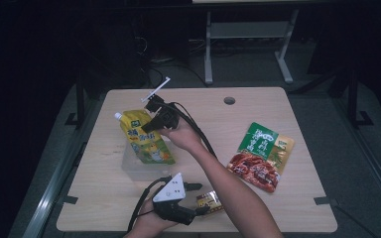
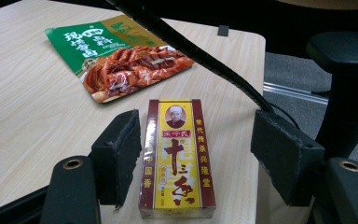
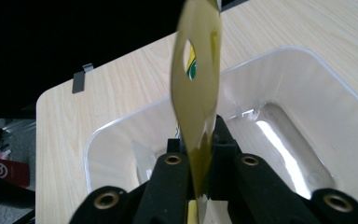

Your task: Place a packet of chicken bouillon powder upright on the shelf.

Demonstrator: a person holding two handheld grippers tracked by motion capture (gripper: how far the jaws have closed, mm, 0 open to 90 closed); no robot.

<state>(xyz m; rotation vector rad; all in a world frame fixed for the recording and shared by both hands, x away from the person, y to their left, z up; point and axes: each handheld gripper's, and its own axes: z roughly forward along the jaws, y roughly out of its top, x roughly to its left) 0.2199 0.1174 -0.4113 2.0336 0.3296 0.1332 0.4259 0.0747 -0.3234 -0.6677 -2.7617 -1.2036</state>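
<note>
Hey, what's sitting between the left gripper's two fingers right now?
A yellow and maroon spice box lies on the table between the open left gripper fingers, touching neither, as the left gripper view shows.

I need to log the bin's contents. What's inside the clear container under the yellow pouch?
The clear container looks empty where its floor shows. The yellow pouch, pinched in the right tool, covers a strip of it.

1. Table (image 1: 258, 106): light wood, round hole near far edge.
2. Clear tub (image 3: 279, 88) rests left of centre.
3. Meat packet (image 1: 261, 156) lies flat, right.
4. Yellow box (image 2: 177, 158) lies near front edge.
</note>
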